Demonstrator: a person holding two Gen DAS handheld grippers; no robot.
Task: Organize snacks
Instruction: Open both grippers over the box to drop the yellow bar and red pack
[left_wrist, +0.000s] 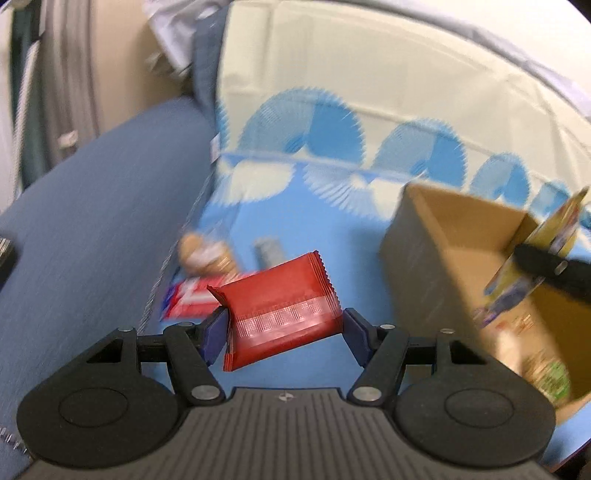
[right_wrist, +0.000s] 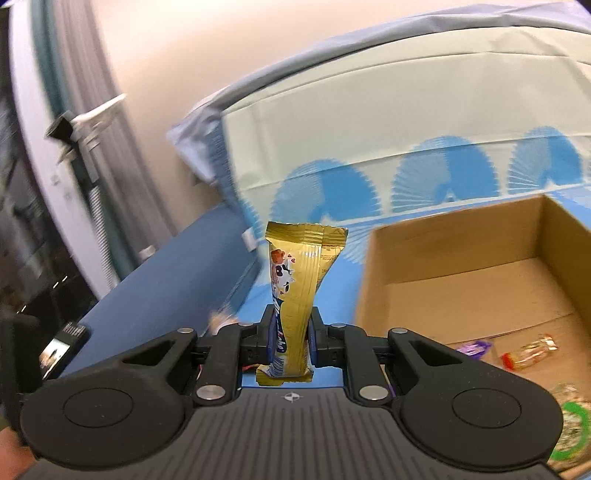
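Two packets in the air at once, so plenty of room for a fumble. Left gripper (left_wrist: 282, 326) pinching a red snack packet (left_wrist: 277, 310) across its width, pads just catching the outer edges, packet tilted and hanging above the blue patterned cloth (left_wrist: 332, 236), well short of the cardboard box (left_wrist: 413, 254). Slippery film plus an edge grip: could easily twist out on a quick swing. Right gripper (right_wrist: 291, 339) squeezed tight on a gold snack bar (right_wrist: 301, 291), standing upright between the pads, just left of the box, not over it yet. Tall bar could clip the box wall going in. Also a chance of both hands colliding at the opening. More snacks left on the cloth, red-and-white packet (left_wrist: 190, 301) among them; a few wrapped items (right_wrist: 528, 350) already inside.
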